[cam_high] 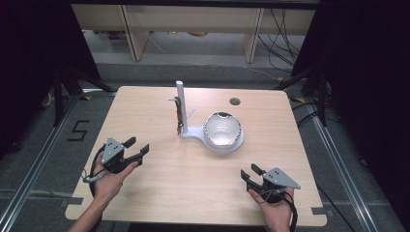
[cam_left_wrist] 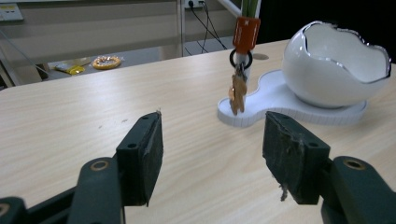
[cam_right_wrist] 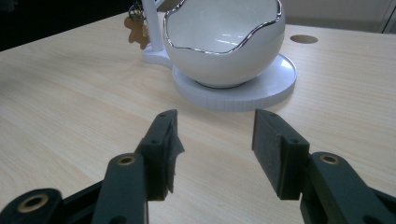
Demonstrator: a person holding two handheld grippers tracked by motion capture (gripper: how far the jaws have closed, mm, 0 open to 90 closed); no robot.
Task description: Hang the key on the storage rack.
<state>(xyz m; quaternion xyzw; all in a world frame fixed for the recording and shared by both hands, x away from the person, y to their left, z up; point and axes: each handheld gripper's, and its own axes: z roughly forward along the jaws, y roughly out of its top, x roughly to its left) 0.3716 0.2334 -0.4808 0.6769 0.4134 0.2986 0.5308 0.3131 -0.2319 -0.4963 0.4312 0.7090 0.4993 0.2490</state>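
Keys (cam_left_wrist: 238, 93) hang on the white stand's post (cam_high: 181, 104), frame center, beside the eggshell bowl (cam_high: 222, 129). Both grippers, left (cam_high: 137, 149) and right (cam_high: 250, 174), sit low on the desk (cam_high: 159, 183), fingers released (nothing between). Hanging step looks done; next likely just retreat.

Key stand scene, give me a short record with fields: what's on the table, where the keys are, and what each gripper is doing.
table: light wood
stand: white base with upright post and egg-shaped bowl
keys: bunch of keys hanging from the post on a ring with an orange tag
bowl contents: nothing seen inside
left gripper: open, holds nothing, near the table's left edge, jaws toward the stand
right gripper: open, holds nothing, near the table's front right
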